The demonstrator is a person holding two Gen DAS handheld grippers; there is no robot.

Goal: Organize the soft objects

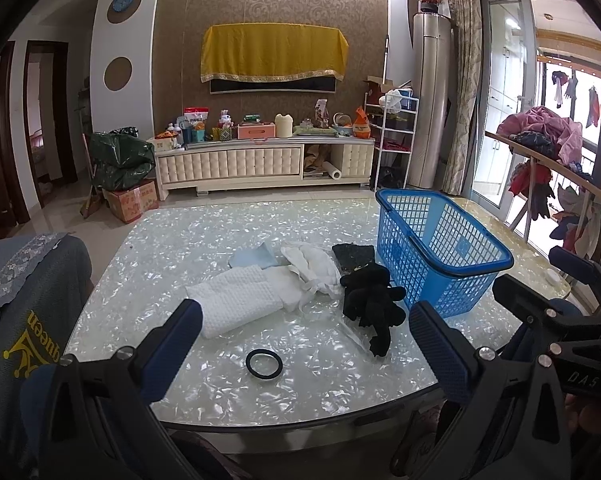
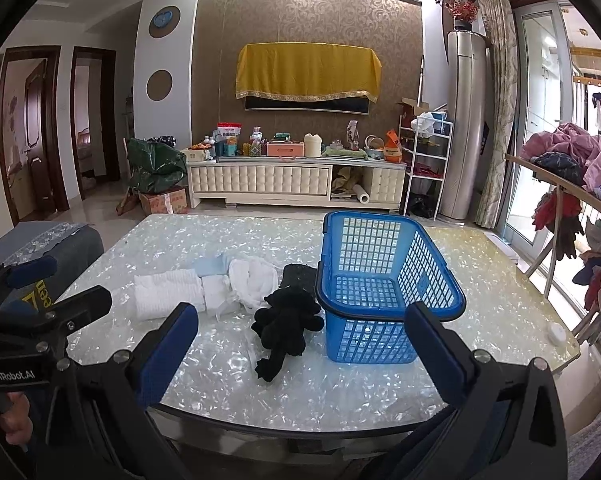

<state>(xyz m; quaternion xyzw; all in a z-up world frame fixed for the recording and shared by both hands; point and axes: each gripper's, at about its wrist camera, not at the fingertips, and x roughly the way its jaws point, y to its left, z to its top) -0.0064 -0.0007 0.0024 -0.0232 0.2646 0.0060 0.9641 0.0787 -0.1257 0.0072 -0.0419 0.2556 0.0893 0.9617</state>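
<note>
A row of soft things lies mid-table: a white waffle towel [image 1: 236, 304] [image 2: 166, 292], a pale blue cloth [image 1: 256, 258] [image 2: 210, 267], a crumpled white cloth [image 1: 316, 266] [image 2: 254, 280], a dark speckled cloth [image 1: 352, 255] [image 2: 298, 276] and a black plush toy [image 1: 374, 304] [image 2: 286, 326]. An empty blue plastic basket [image 1: 440, 220] [image 2: 380, 224] stands right of them. My left gripper [image 1: 306, 344] [image 2: 32, 284] is open above the table's near edge. My right gripper [image 2: 300, 344] [image 1: 540, 280] is open too, nothing between its fingers.
A black ring [image 1: 263, 365] lies on the pearly glass table [image 1: 204, 240] near the front edge. A small white round lid [image 2: 556, 334] sits at the right edge. A grey-covered chair [image 1: 24, 292] stands left; a rack with clothes [image 2: 572, 184] stands right.
</note>
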